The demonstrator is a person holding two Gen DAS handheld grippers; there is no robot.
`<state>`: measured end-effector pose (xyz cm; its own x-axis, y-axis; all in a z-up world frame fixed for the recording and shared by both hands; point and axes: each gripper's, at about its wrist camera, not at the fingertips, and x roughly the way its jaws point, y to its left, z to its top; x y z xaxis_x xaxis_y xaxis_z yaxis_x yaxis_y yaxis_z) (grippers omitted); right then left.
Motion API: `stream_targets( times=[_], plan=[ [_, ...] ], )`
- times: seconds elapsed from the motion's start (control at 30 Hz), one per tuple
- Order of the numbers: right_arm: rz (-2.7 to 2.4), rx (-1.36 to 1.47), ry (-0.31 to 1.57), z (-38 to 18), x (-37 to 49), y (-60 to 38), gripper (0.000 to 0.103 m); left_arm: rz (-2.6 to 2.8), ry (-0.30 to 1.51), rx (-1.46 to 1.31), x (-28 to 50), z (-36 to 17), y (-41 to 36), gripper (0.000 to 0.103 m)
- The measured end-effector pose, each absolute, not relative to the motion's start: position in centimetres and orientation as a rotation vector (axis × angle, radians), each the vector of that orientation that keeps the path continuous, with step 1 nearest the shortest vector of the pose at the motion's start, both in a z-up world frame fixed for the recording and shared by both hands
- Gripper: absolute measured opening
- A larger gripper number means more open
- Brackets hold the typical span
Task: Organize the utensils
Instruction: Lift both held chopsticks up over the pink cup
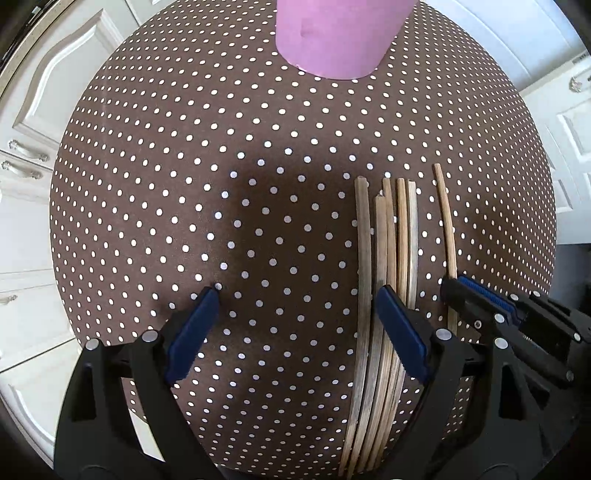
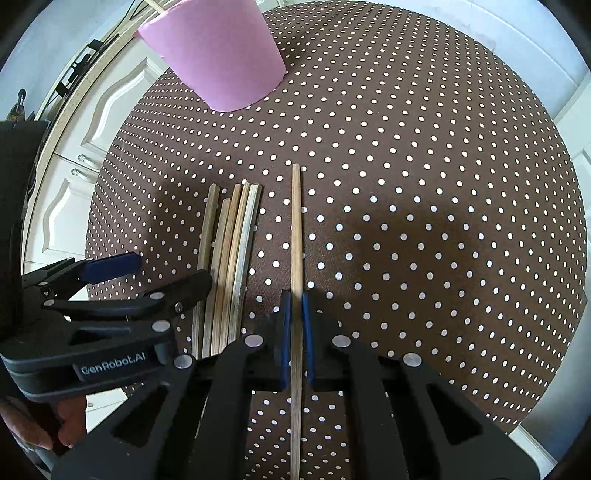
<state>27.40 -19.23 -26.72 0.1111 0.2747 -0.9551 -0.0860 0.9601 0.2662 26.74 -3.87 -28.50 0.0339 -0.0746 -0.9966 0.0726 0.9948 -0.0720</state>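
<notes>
Several wooden chopsticks [image 1: 388, 266] lie side by side on the brown polka-dot table [image 1: 184, 166]; they also show in the right wrist view [image 2: 229, 251]. A single chopstick [image 2: 296, 229] lies apart to their right, and my right gripper [image 2: 296, 299] is shut on it near its lower half. It shows in the left wrist view [image 1: 445, 221] with the right gripper [image 1: 476, 295] on it. My left gripper [image 1: 295, 295] is open and empty, its right finger over the bundle. A pink cup [image 1: 338, 33] stands at the far side of the table [image 2: 218, 59].
The round table is small, with white cabinet doors [image 1: 55, 92] and drawers around it on the left and right. The left gripper [image 2: 110, 291] sits close to the left of my right one, over the bundle's near ends.
</notes>
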Motion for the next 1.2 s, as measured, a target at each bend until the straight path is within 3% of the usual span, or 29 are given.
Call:
stream_targets(
  times=[0.33, 0.47, 0.5, 0.57, 0.6, 0.63, 1.2],
  plan=[
    [0.265, 0.139, 1.437, -27.6, 27.1, -16.8, 0.005, -0.030, 1.588, -0.006, 28.4, -28.4, -2.4, 0.086],
    [0.262, 0.134, 1.437, -27.7, 27.1, -16.4, 0.005, -0.030, 1.564, 0.045, 28.5, -28.3, -2.8, 0.081],
    [0.262, 0.134, 1.437, -27.8, 27.2, -16.4, 0.005, -0.043, 1.549, 0.056, 28.4, -28.1, -3.1, 0.074],
    [0.260, 0.139, 1.438, -27.9, 27.2, -16.3, 0.005, -0.081, 1.511, 0.080, 28.1, -27.2, -3.8, 0.046],
    [0.260, 0.140, 1.438, -28.0, 27.2, -16.4, 0.005, -0.095, 1.500, 0.089, 28.1, -26.9, -4.1, 0.019],
    [0.259, 0.141, 1.438, -28.0, 27.2, -16.4, 0.005, -0.097, 1.502, 0.099, 28.2, -26.8, -4.2, 0.011],
    [0.246, 0.137, 1.407, -27.4, 26.9, -16.3, 0.005, -0.176, 1.457, -0.001, 27.3, -25.7, -0.3, 0.007]
  ],
)
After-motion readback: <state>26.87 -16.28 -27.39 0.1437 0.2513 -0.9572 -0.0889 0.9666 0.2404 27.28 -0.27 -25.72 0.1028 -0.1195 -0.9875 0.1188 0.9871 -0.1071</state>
